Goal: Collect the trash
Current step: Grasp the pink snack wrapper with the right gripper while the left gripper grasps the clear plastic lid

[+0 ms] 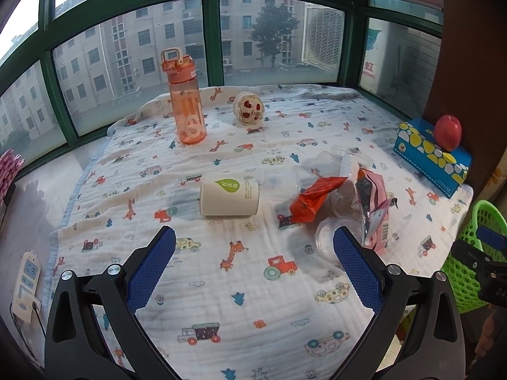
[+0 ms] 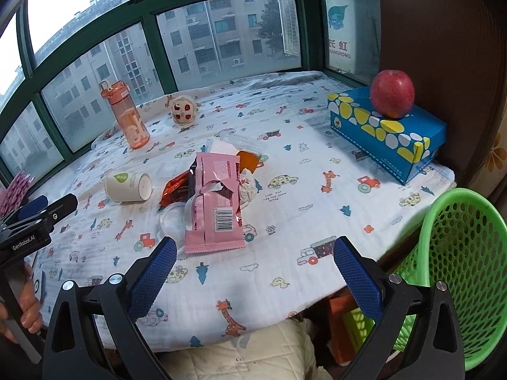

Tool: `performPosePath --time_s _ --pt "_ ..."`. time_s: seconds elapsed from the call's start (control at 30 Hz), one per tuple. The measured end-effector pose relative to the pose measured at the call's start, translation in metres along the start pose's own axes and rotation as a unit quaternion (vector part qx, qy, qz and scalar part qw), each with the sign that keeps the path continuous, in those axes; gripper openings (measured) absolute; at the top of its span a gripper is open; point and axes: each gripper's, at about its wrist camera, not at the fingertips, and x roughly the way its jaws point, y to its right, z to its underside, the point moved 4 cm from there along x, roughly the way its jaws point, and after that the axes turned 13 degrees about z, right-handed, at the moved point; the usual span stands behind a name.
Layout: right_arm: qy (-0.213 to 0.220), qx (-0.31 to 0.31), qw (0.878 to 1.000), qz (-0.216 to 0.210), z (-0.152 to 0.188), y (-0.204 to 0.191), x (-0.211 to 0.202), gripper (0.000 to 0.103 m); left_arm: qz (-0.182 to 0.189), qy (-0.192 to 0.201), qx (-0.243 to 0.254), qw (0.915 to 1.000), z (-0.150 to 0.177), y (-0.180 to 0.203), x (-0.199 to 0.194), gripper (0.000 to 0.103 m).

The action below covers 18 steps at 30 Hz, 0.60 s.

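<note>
Hovering above the cartoon-printed white cloth (image 1: 253, 285) on the counter by the green-framed window: left hand-held gripper (image 1: 253, 253), blue-padded fingers spread wide apart, nothing between them. Likewise poised over the near edge of the same cloth: right hand-held gripper (image 2: 255, 255), fingers parted and bare.

Seen from the left wrist: white paper cup with a green leaf mark (image 1: 229, 193) lying on its side at 12 o'clock from the fingertips, close ahead. At 1 o'clock, a heap of trash: crumpled red foil wrapper (image 1: 312, 201), torn pink snack packet with a barcode (image 1: 377, 212), clear round plastic lid (image 1: 326, 240) just beside the right-hand pad, all touching or overlapping. Clear plastic cup (image 1: 279, 179) lying behind the paper cup. Farther off at 11 o'clock, upright orange translucent water bottle (image 1: 187, 101); near 12 o'clock beyond it, small round cream toy with red spots (image 1: 248, 109). At 2 o'clock, blue tissue box with yellow and white ovals (image 1: 434, 158), red apple (image 1: 447, 132) resting on top. At 3 o'clock, past the counter's edge, green perforated plastic basket (image 1: 472, 253). At 9 o'clock, white power strip (image 1: 27, 285).

Seen from the right wrist: pink packet at 12 o'clock just ahead, green basket at 3 o'clock.
</note>
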Motion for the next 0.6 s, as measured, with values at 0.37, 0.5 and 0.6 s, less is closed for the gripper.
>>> performPosePath --time_s 0.37,0.5,0.6 --pt "-0.035 0.005 0.998 -0.05 -0.021 -0.038 0.051 0.096 -0.009 -0.01 -0.021 0.9997 0.003 -0.035 0.012 0.098" --pt "-0.052 0.008 0.997 -0.055 -0.027 -0.049 0.072 0.095 -0.012 -0.014 -0.028 0.9994 0.005 -0.047 0.017 0.098" --pt "-0.061 0.004 0.997 -0.053 -0.031 -0.056 0.088 0.095 -0.012 -0.017 -0.033 0.9993 0.005 -0.052 0.022 0.098"
